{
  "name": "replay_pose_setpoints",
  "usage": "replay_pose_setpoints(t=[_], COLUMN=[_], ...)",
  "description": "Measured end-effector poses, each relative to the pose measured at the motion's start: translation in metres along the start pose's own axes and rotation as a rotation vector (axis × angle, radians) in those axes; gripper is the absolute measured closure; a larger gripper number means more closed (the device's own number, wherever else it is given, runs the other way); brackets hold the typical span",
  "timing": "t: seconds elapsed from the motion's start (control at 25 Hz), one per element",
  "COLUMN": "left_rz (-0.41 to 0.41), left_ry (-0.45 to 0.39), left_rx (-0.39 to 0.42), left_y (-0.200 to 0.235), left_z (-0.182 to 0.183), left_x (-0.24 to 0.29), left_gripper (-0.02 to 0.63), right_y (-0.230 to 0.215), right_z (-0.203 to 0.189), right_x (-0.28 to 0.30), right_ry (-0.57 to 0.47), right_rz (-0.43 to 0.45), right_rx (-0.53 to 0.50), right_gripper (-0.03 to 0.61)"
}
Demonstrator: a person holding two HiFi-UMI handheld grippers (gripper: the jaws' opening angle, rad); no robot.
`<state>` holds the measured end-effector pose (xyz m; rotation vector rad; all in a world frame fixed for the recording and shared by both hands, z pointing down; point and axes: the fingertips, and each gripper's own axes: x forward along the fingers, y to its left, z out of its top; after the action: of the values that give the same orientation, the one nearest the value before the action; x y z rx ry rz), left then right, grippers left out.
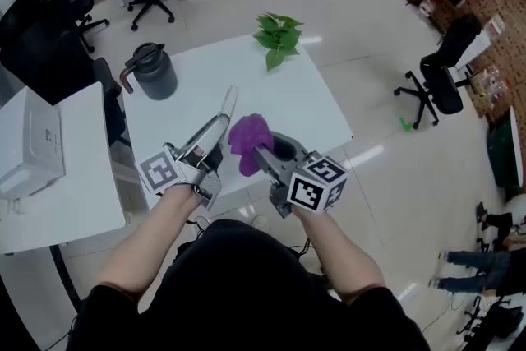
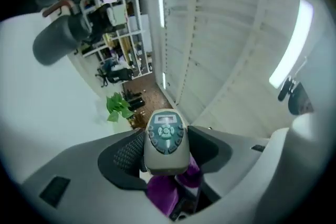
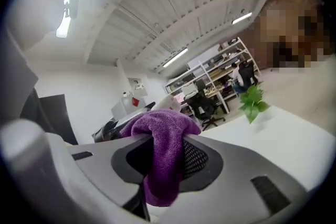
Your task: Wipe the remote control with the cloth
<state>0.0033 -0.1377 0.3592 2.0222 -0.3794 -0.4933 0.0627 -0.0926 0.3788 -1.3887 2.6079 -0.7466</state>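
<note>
The left gripper [image 1: 212, 136] squeezes the remote control [image 2: 165, 140] tight between its jaws, above the near edge of the white table [image 1: 316, 107]; the right gripper [image 1: 265, 154] pinches the purple cloth [image 3: 165, 152], just right of the remote; a grey jug [image 1: 154, 71] and a green plant [image 1: 278, 37] sit far back.

The white table [image 1: 316, 103] carries a dark grey jug [image 1: 153, 71] and, well apart, a leafy green plant [image 1: 277, 38].

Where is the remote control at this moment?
The remote control is held in the left gripper, above the white table's near edge in the head view, directly left of the purple cloth that the right gripper holds.
</note>
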Motion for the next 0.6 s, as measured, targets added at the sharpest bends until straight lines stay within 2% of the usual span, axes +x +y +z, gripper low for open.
replay_pose_setpoints(t=[0.08,0.2,0.44,0.6], left_rz=[-0.024,-0.052,-0.110,-0.105], left_ry=[-0.011,0.033,0.175,0.197], left_rx=[-0.071,-0.105,-0.111,-0.110], left_y=[0.000,-0.003,-0.018,-0.017], left_z=[-0.003,-0.015,-0.046,-0.056], left_x=[0.000,0.001,-0.001,-0.005], left_gripper=[0.365,0.365,0.365,0.365], right_y=[0.012,0.018,-0.010,-0.024], right_z=[-0.016,-0.018,0.026,0.059], right_x=[0.009,0.014,0.003,-0.013], right_ry=[0.040,0.054,-0.037,-0.112], right_rz=[0.052,0.076,-0.012,-0.061], right_rx=[0.011,-0.006,-0.066,-0.078], right_gripper=[0.459,0.459,0.459,0.459])
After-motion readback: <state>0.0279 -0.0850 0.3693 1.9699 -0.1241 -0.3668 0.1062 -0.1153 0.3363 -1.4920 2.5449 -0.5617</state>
